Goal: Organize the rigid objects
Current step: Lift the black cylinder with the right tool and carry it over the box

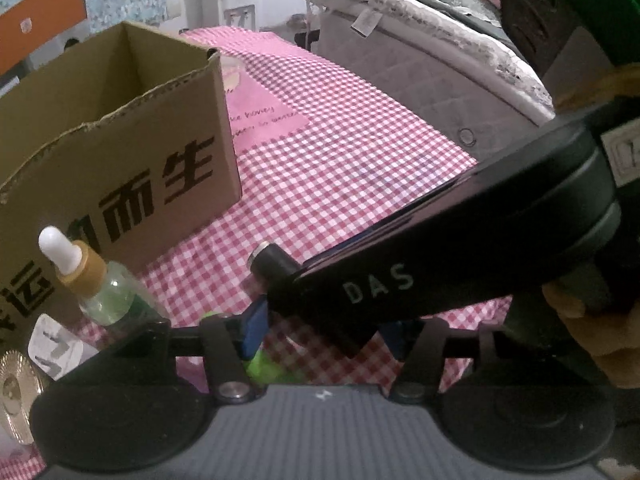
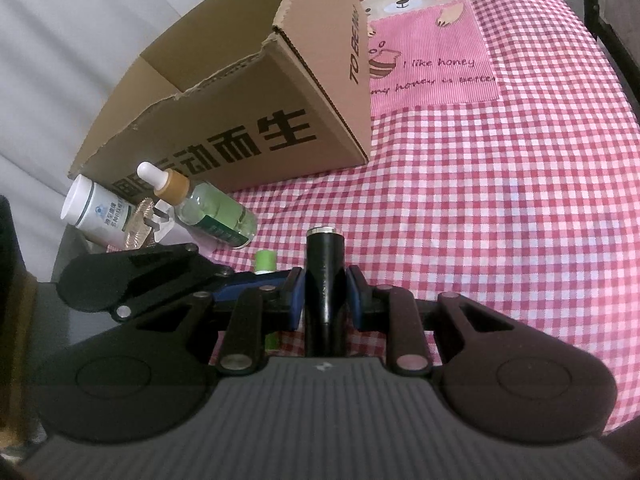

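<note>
The right gripper (image 1: 460, 272) hides the left gripper's right fingers in the left wrist view.

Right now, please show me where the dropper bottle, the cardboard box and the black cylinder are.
dropper bottle (image 2: 212, 212): right wrist view, on its clear green body.
cardboard box (image 2: 256, 136): right wrist view, on the printed front wall.
black cylinder (image 2: 325, 276): right wrist view, on its shaft between the blue pads.

Black cylinder (image 2: 325, 280) upright beside open cardboard box (image 2: 240, 120).
</note>
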### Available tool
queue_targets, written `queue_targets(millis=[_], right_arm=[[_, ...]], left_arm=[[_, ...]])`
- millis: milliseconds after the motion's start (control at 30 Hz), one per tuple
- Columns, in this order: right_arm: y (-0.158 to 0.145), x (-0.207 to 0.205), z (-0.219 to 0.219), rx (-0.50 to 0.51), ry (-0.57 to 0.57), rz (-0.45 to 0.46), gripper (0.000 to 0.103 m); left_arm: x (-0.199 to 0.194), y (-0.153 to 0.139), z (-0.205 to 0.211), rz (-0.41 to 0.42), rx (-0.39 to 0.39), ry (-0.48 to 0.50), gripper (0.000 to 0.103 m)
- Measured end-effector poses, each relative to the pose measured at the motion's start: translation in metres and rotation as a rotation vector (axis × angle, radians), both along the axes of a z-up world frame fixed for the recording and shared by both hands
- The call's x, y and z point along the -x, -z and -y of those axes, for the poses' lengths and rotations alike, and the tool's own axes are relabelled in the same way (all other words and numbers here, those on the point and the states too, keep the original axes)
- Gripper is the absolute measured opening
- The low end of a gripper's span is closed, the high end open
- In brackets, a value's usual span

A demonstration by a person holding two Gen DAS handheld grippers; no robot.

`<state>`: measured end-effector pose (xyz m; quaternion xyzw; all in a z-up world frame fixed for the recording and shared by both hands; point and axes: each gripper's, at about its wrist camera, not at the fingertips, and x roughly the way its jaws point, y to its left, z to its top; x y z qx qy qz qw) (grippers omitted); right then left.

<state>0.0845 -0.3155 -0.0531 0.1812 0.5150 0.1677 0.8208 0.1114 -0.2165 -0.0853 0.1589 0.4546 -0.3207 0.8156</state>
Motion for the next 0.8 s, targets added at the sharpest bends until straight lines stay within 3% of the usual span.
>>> queue_targets(millis=[267,500,667,800], right_arm=[[0.002,0.003,-0.001,-0.030,0.028,0.004,0.021],[-0.006,0.010,-0.003,-0.050,0.063,0.008,0.021],[-0.028,0.023,-0.006,-0.050,0.077,0.052,0.021],[-0.061,0.034,-0.015,-0.040,0.073,0.128,0.022]], left_arm=[[-0.001,-0.003,-0.007,0.011,0.022,-0.022,0.051],[0.005,-0.015,-0.013,0.040,0.046,-0.012,0.050],[0.016,-0.038,-0.020,0.090,0.075,-0.005,0.050],[0.030,-0.070,-0.031,0.176,0.106,-0.004,0.050]])
